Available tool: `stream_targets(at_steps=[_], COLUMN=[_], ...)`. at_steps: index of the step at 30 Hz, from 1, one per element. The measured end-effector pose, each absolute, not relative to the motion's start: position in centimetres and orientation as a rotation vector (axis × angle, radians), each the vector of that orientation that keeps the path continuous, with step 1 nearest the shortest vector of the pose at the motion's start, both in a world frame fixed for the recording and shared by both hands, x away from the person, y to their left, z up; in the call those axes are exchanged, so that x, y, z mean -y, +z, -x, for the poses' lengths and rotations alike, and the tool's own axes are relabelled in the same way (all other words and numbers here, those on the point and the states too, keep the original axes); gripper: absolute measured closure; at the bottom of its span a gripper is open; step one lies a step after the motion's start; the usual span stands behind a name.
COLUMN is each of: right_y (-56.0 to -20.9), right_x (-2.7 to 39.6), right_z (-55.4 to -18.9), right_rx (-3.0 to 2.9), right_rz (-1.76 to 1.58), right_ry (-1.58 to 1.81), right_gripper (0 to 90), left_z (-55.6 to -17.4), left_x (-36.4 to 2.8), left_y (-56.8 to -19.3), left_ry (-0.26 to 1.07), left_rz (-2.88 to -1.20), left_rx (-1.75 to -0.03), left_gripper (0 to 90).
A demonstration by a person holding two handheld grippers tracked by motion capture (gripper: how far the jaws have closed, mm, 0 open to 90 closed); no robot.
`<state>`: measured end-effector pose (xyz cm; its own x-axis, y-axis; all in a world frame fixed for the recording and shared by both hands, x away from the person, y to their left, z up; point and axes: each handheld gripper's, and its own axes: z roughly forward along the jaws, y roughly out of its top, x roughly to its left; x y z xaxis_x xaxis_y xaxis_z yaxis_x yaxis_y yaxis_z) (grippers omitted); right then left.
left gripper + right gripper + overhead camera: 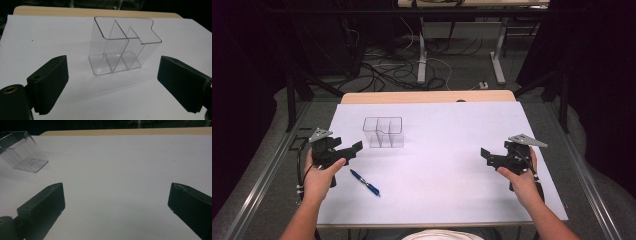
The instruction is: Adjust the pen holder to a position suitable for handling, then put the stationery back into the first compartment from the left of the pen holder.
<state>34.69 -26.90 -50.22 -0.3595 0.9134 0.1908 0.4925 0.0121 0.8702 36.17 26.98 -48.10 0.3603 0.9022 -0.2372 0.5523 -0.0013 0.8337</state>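
Standing upright on the white sheet, a clear plastic organiser with three compartments sat straight ahead of your left gripper, a little beyond its fingertips and framed in the gap between them. Nothing touched it, and every compartment looked empty. Your left gripper's fingers stood wide apart with only bare sheet between them, holding nothing.

Behind and to the inner side of those fingers, as the high view had it, a blue pen lay flat on the sheet, slanted, near your left hand and apart from the organiser.

Your right gripper sat well apart from both, at the far side of the sheet. Its fingers were spread as wide, with nothing but white sheet between them. From that gripper's view, the organiser appeared far off toward the upper left, tilted by the camera's angle.

Beyond the sheet ran the tan edge of the table, and past it a dim floor with cables and table legs.
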Motion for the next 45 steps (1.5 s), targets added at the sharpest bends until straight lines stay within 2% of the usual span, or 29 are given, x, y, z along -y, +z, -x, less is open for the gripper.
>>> stream_targets(at_steps=[11, 22, 32, 36, 38, 42, 45], right_y=[-50.0, -50.8, -50.7, -50.6, -50.6, -50.5, -50.6], right_x=[20.3, 13.6, 9.4, 8.1, 7.5, 6.4, 5.5], right_z=[-35.0, -35.5, -35.8, -35.7, -35.7, -35.6, -35.6], right_rx=[-2.06, -2.161, -2.223, -2.234, -2.241, -2.247, -2.266], right_rz=[-1.236, -1.057, -0.995, -1.037, -1.042, -1.047, -1.051], right_ry=[1.285, 1.311, 1.281, 1.226, 1.242, 1.247, 1.258], right_gripper=[0.0, 0.0, 2.9, 15.9, 15.7, 22.5, 23.4], left_z=[-36.1, -36.0, -35.9, -35.9, -35.9, -35.9, -35.9], left_x=[-26.8, -26.7, -26.6, -26.6, -26.6, -26.6, -26.6], left_y=[-48.1, -48.3, -48.3, -48.4, -48.4, -48.4, -48.4], left_ry=[0.48, 0.497, 0.527, 0.525, 0.524, 0.525, 0.526], left_rz=[-1.632, -1.62, -1.62, -1.623, -1.623, -1.622, -1.62], left_rx=[-1.277, -1.26, -1.25, -1.25, -1.252, -1.252, -1.251], left_gripper=[0.2, 0.2, 0.2, 0.2, 0.2, 0.2, 0.2])
